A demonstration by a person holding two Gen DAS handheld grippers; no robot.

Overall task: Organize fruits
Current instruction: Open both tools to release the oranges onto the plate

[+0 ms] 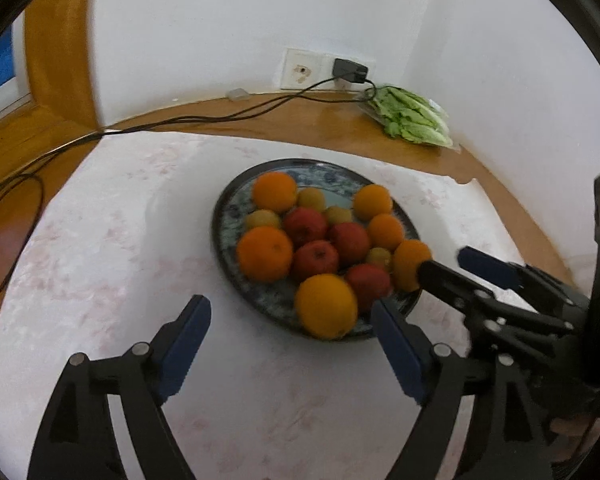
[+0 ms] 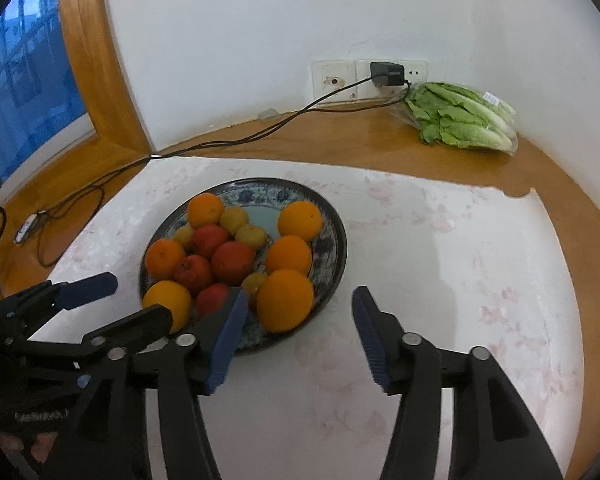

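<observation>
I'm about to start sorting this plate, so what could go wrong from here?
1. The round oranges, red apples and small yellow fruits are packed touching on the blue patterned plate; lifting one may set its neighbours rolling.
2. The large orange at the near rim could roll off onto the white cloth.
3. The open left gripper and open right gripper sit close together near the same rim and might collide.
</observation>
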